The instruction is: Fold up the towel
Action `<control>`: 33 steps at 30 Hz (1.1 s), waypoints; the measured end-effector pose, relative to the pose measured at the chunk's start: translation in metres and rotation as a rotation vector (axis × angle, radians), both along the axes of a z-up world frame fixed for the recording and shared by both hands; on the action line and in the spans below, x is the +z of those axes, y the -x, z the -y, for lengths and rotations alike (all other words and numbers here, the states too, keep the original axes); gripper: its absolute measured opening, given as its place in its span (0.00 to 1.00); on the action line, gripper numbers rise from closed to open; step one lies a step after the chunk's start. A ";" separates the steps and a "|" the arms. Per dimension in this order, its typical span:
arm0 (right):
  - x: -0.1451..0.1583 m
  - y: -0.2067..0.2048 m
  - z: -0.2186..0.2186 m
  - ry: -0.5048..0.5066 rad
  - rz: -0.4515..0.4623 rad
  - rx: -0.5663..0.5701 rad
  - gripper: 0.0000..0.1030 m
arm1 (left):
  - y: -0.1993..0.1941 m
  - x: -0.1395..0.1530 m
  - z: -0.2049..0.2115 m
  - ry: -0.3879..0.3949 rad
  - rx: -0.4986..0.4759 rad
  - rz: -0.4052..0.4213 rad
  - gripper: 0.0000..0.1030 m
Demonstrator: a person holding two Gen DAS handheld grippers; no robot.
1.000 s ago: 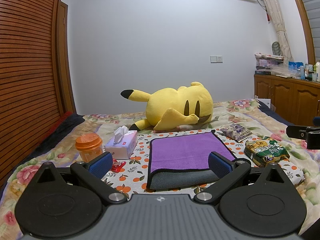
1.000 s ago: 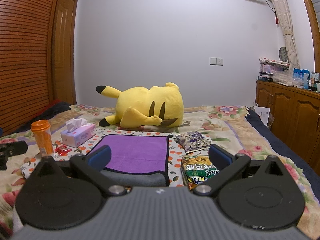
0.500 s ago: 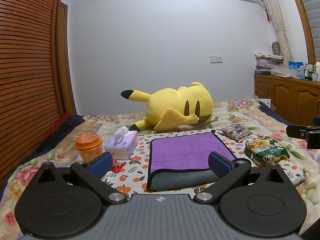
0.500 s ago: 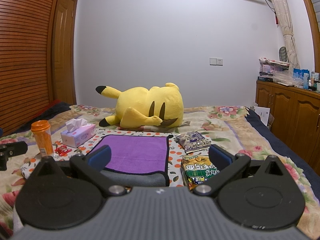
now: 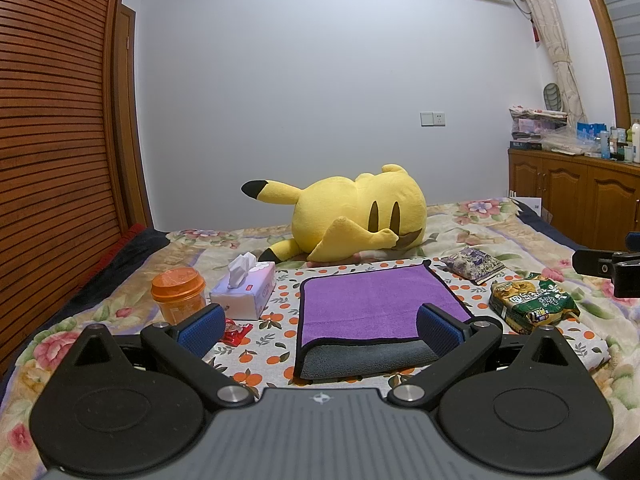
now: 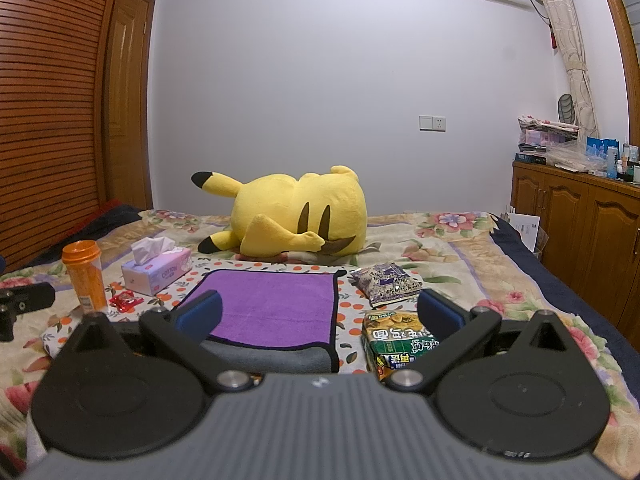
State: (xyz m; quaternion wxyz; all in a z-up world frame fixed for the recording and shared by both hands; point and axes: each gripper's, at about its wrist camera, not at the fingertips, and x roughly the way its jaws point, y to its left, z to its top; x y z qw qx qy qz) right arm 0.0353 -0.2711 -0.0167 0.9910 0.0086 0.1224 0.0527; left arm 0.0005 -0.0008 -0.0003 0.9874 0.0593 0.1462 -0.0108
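A purple towel [image 5: 376, 300] with black trim and a grey underside lies flat on an orange-print cloth on the bed; its near edge shows the grey side. It also shows in the right wrist view [image 6: 276, 300]. My left gripper [image 5: 320, 326] is open and empty, held above the bed just short of the towel's near edge. My right gripper [image 6: 320, 312] is open and empty, to the right of the towel's near right corner, over a green snack bag [image 6: 400, 344].
A yellow plush toy [image 5: 356, 216] lies behind the towel. A tissue box [image 5: 244, 290], an orange jar [image 5: 178, 290] and a red wrapper [image 5: 236, 328] sit left of it. A green snack bag [image 5: 532, 300] and purple packet [image 5: 472, 264] sit right. Wooden cabinets [image 6: 580, 232] stand at right.
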 end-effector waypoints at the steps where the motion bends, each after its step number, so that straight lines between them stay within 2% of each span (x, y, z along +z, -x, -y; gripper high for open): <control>1: 0.000 0.000 0.000 0.000 0.000 0.000 1.00 | 0.000 0.000 0.000 0.000 0.000 0.000 1.00; 18: 0.000 -0.002 -0.001 0.001 -0.007 0.005 1.00 | 0.001 0.000 -0.001 -0.001 0.000 -0.010 1.00; 26: -0.003 -0.007 -0.007 0.005 -0.032 0.013 1.00 | -0.005 -0.003 -0.001 -0.014 -0.008 -0.040 1.00; 33: -0.006 -0.015 -0.011 0.015 -0.061 0.027 1.00 | -0.016 -0.010 -0.001 -0.022 -0.004 -0.099 1.00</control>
